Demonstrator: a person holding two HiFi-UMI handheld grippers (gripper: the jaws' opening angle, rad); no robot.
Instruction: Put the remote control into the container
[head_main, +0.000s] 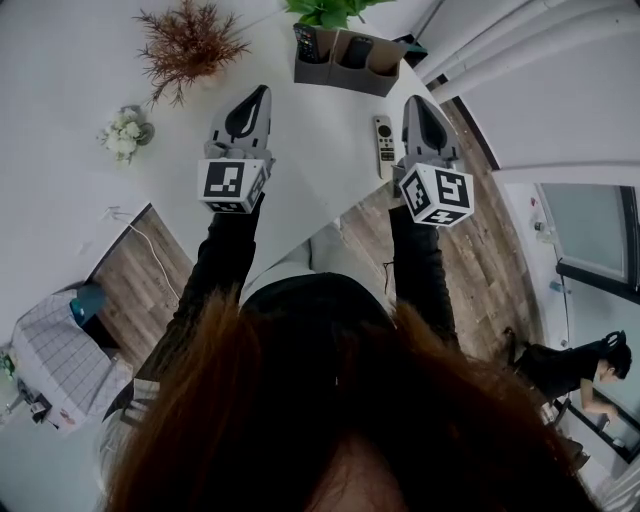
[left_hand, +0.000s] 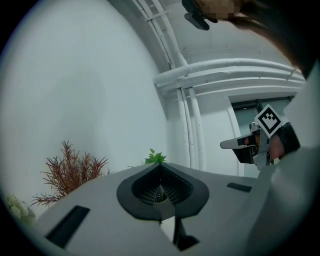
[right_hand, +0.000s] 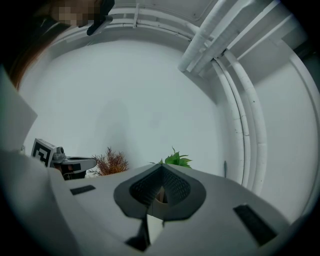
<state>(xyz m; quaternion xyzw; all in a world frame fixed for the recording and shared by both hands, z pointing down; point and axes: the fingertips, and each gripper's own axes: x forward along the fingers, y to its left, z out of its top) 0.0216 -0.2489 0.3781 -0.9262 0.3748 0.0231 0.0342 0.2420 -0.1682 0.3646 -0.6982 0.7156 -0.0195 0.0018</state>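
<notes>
Both claws are clamped fully shut with nothing in them. The left claw and the right claw each show their ribbed pads pressed together in their own views.

The head view is the only one with the actual task stuff in it. The remote control, a slim light-coloured one, lies flat on the white table just to the left of the right claw, close beside its jaws and near the table edge. I can't tell if they touch. The container, a grey box with compartments, stands past the tips of both claws, between them but nearer the right one. A dark remote stands in the compartment on the left claw's side, and another dark thing sits in the next one over. Neither gripper view catches any of that, since their own jaws cover the tabletop.

What the gripper views add is white pipes running up the wall, plus each one catches the other claw off to the side. A green plant pokes up just over the right claw's tip, and a dried reddish plant sits left of the left claw's tip.

For writing, all I can see is the black-and-white square markers on each marker cube. The remote's buttons are too small to read.
</notes>
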